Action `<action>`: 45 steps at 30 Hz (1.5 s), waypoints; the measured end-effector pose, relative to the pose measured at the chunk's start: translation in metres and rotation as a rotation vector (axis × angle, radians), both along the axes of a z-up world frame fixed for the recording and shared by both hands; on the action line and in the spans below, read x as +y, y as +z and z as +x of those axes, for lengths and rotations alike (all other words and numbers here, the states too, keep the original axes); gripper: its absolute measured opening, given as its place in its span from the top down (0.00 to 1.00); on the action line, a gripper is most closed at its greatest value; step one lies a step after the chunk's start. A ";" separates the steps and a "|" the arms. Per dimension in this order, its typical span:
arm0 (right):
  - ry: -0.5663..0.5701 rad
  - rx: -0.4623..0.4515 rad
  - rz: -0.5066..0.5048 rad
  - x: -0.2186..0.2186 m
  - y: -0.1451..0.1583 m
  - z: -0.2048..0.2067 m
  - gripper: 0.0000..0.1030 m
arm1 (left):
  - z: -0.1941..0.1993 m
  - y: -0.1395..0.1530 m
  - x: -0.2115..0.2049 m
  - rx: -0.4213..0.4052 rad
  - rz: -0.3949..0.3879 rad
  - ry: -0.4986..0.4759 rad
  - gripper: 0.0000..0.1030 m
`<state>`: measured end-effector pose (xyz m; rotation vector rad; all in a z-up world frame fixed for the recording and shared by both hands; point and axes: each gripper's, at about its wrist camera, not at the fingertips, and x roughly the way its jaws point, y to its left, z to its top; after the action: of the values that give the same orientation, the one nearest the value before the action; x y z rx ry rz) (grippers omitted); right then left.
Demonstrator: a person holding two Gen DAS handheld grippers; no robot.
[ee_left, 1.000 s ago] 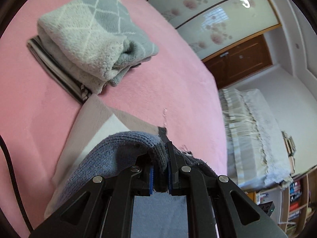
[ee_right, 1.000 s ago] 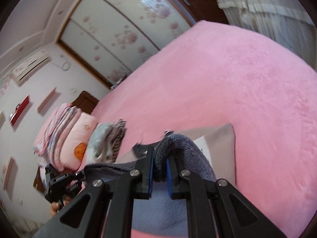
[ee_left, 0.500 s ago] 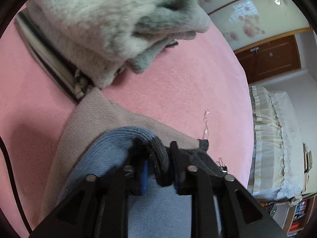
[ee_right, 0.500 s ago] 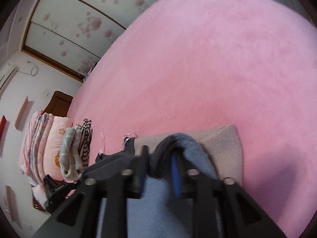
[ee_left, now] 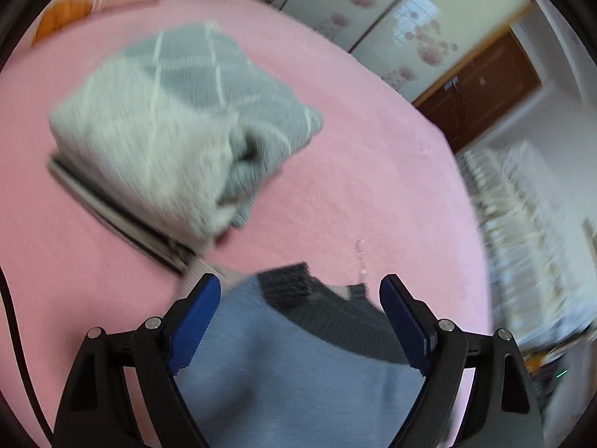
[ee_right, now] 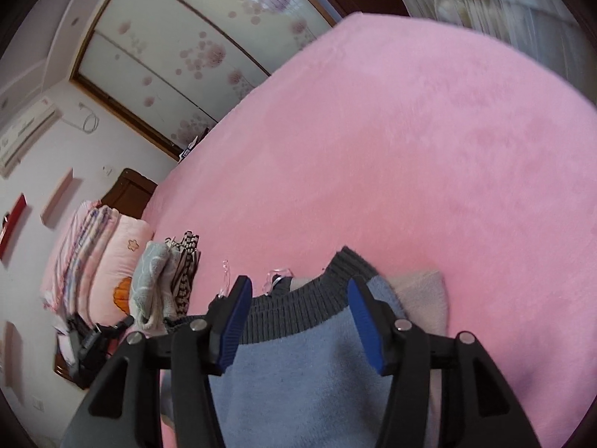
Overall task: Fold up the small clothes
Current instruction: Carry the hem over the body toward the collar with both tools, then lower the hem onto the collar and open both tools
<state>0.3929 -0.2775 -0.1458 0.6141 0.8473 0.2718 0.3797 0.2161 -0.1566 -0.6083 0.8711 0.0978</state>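
A blue knit garment (ee_left: 298,373) with a dark grey ribbed hem (ee_left: 291,287) lies flat on the pink bed cover (ee_left: 335,194), over a beige cloth (ee_right: 421,291). My left gripper (ee_left: 300,291) hovers above it, jaws opening wide, pads clear of the fabric. In the right wrist view the same blue garment (ee_right: 298,384) and its grey hem (ee_right: 294,310) lie below my right gripper (ee_right: 298,291), whose jaws are opening with nothing pressed between the blue pads. The garment's near part is hidden by both grippers.
A folded grey and white fleece pile (ee_left: 168,127) rests on a striped cloth (ee_left: 123,220) to the upper left. The same pile (ee_right: 164,283) sits beside pink pillows (ee_right: 100,257). Small clear plastic bits (ee_right: 276,276) lie past the hem. Wardrobe doors (ee_right: 194,52) stand behind.
Both grippers let go of the pinched blue fold and opened. The garment dropped flat onto the bed. The left gripper pulled back and rolled, so the fleece pile looks farther away.
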 end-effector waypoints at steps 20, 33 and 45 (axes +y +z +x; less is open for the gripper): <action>0.151 0.012 -0.464 0.038 -0.033 0.020 0.48 | 0.022 -0.038 -0.062 0.002 0.590 -0.486 0.21; 0.190 0.046 -0.516 0.042 -0.061 0.053 0.48 | 0.046 -0.057 -0.089 -0.017 0.698 -0.663 0.72; 0.129 0.017 -0.464 0.036 -0.055 0.054 0.90 | 0.060 -0.061 -0.087 0.033 0.708 -0.566 0.89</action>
<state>0.4471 -0.2412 -0.2005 0.1288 0.9294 0.1771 0.4395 0.1294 -0.2180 0.3084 0.9385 -0.0982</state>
